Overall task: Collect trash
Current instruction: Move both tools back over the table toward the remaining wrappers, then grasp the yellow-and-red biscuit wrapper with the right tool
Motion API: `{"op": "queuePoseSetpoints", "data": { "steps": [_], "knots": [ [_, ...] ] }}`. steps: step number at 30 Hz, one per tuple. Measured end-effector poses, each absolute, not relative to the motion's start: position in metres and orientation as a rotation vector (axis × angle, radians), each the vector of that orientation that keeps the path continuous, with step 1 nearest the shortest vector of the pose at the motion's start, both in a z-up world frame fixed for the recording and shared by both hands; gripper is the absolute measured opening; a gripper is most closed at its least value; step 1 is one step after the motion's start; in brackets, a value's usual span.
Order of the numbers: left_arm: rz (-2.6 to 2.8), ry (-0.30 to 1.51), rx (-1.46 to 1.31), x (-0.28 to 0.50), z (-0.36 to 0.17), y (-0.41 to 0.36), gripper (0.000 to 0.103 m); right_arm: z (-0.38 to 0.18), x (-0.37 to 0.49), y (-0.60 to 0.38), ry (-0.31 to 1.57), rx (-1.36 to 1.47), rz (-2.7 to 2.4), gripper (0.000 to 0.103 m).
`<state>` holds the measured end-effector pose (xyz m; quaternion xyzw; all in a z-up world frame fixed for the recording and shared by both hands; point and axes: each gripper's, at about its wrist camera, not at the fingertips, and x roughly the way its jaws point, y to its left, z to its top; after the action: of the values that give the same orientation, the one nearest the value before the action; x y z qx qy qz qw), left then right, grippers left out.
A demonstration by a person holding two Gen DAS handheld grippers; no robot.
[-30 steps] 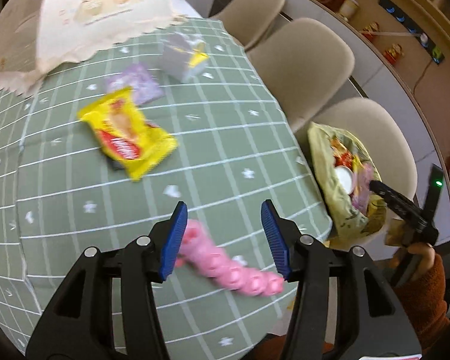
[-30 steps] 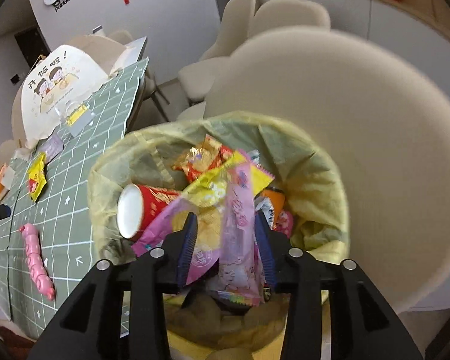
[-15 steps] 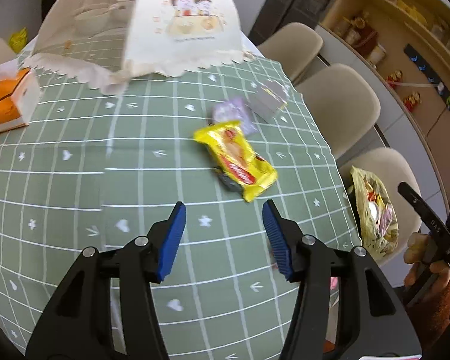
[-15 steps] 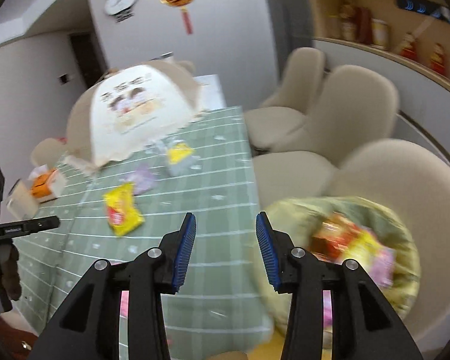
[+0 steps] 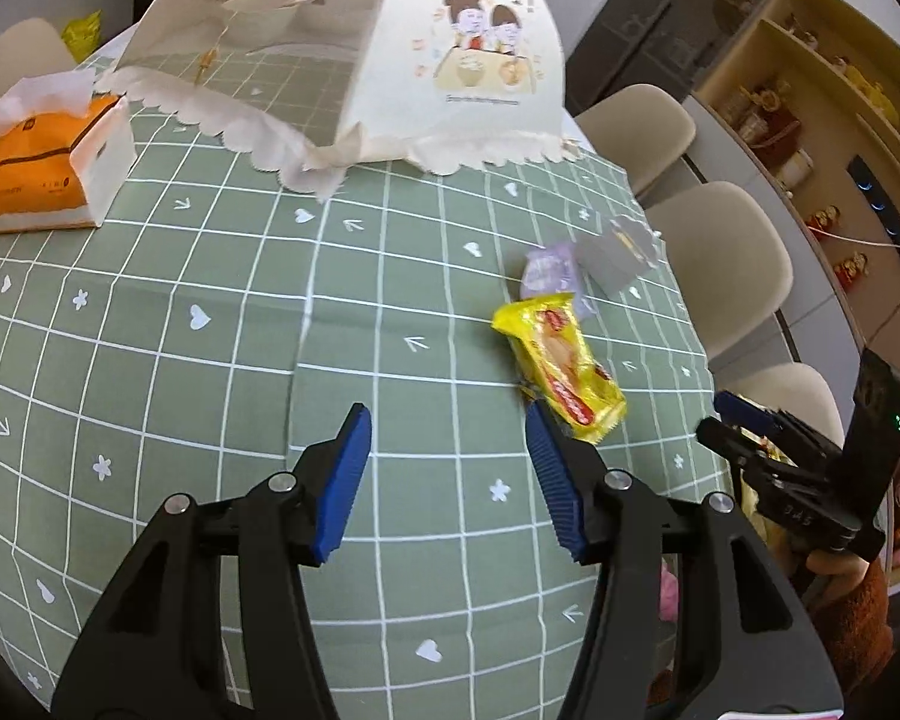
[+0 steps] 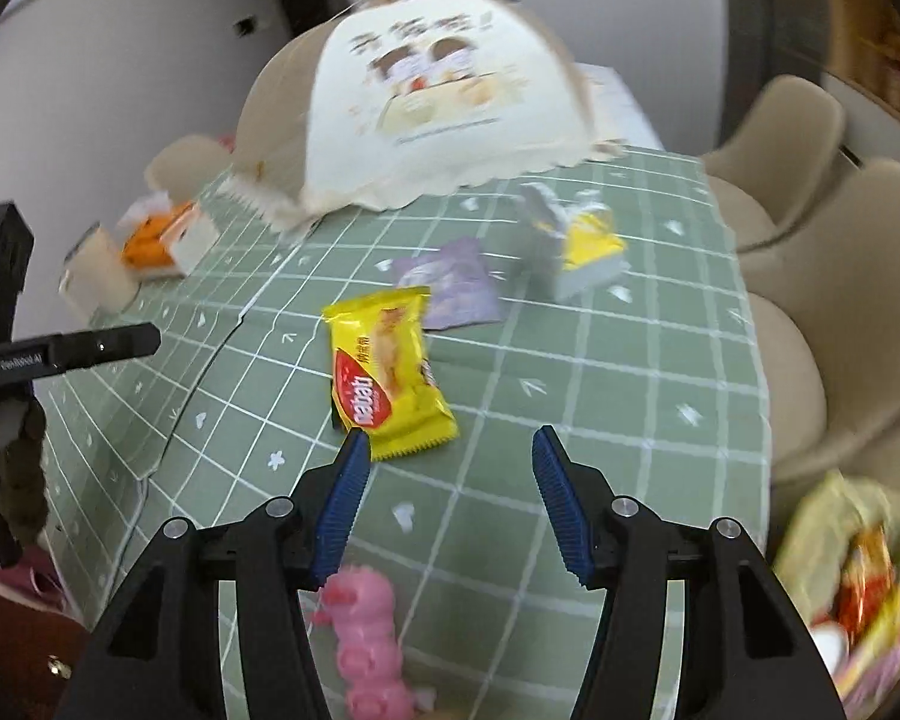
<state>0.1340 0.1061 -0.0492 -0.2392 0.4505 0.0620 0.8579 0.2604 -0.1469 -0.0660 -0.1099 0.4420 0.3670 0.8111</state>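
Right hand-held gripper: jaws just spread wider, empty, swung from the trash bag back over the tabletop, so last wrapper looks dropped off w/ next pick pending. Left hand-held gripper: half-spread, empty, has slid away from the pink toy toward mid-cloth. Trash left on tabletop: yellow snack packet just ahead of right jaws, purple wrapper and small carton beyond; likely packet next.
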Motion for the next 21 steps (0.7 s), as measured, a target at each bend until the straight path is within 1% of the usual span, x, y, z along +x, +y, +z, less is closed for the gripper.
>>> {"op": "queuePoseSetpoints", "data": {
  "steps": [3, 9, 10, 12, 13, 15, 21],
  "knots": [
    [0.15, 0.961, -0.494, 0.141, -0.055, 0.111, 0.051, -0.079, 0.277, -0.119, 0.957, -0.298, 0.8, 0.053],
    [0.176, 0.99, -0.469, 0.157, -0.063, 0.113, 0.051, -0.106, 0.306, -0.073, 1.003, -0.314, 0.903, 0.053],
    [0.177, 0.995, -0.467, 0.159, -0.063, 0.113, 0.051, -0.112, 0.309, -0.068, 1.022, -0.318, 0.914, 0.048],
    [0.176, 1.002, -0.459, 0.164, -0.064, 0.111, 0.051, -0.123, 0.31, -0.061, 1.06, -0.332, 0.948, 0.043],
    [0.175, 1.003, -0.454, 0.166, -0.064, 0.11, 0.051, -0.122, 0.306, -0.06, 1.042, -0.345, 0.966, 0.042],
    [0.169, 1.006, -0.449, 0.17, -0.064, 0.108, 0.051, -0.121, 0.299, -0.06, 1.051, -0.381, 1.008, 0.023],
    [0.136, 1.028, -0.435, 0.182, -0.067, 0.097, 0.051, -0.097, 0.286, -0.09, 0.994, -0.329, 0.99, 0.01]
  ]
}}
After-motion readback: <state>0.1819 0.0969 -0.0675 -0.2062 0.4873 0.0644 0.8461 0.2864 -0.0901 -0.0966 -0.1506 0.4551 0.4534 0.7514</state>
